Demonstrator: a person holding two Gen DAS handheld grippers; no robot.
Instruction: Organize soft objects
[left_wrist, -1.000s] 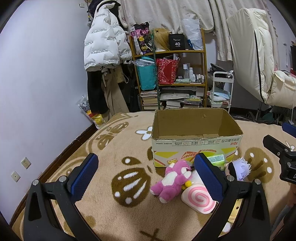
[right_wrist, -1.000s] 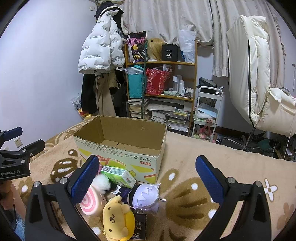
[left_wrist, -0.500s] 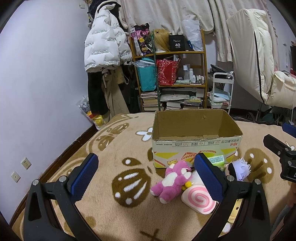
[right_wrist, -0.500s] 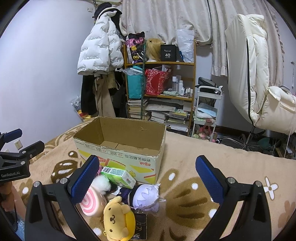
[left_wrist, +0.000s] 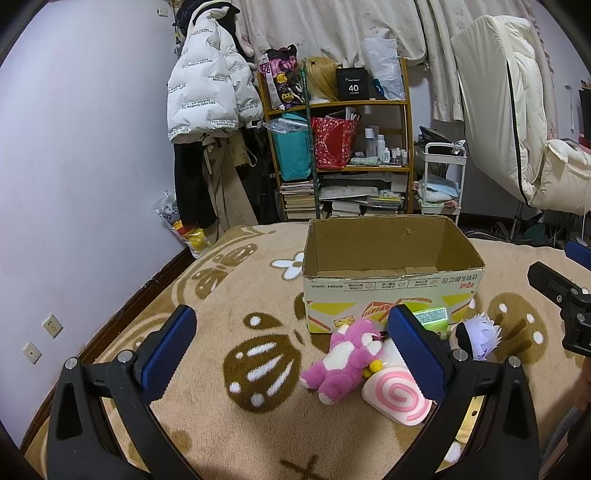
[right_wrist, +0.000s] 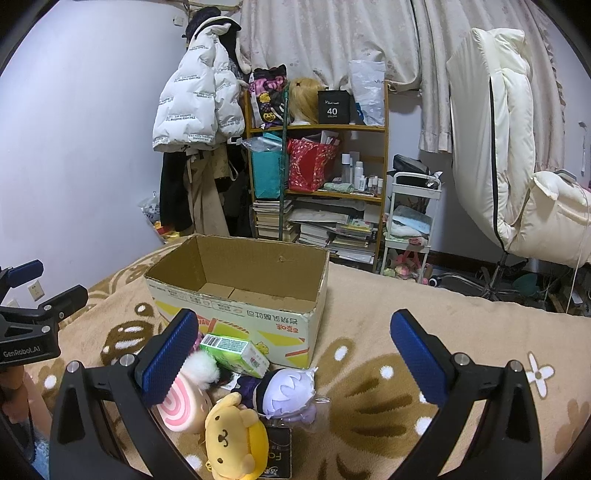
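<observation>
Plush toys (left_wrist: 341, 360) beside empty box (left_wrist: 388, 269)

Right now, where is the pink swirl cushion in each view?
Left wrist: lower right, beside the pink plush, at the swirl cushion.
Right wrist: lower left, partly behind the left finger.
Shared landmark: the cardboard box behind it.

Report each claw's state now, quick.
Left claw: open, holding nothing, above the blanket beside the pink plush.
Right claw: open, holding nothing, near the cardboard box.
</observation>
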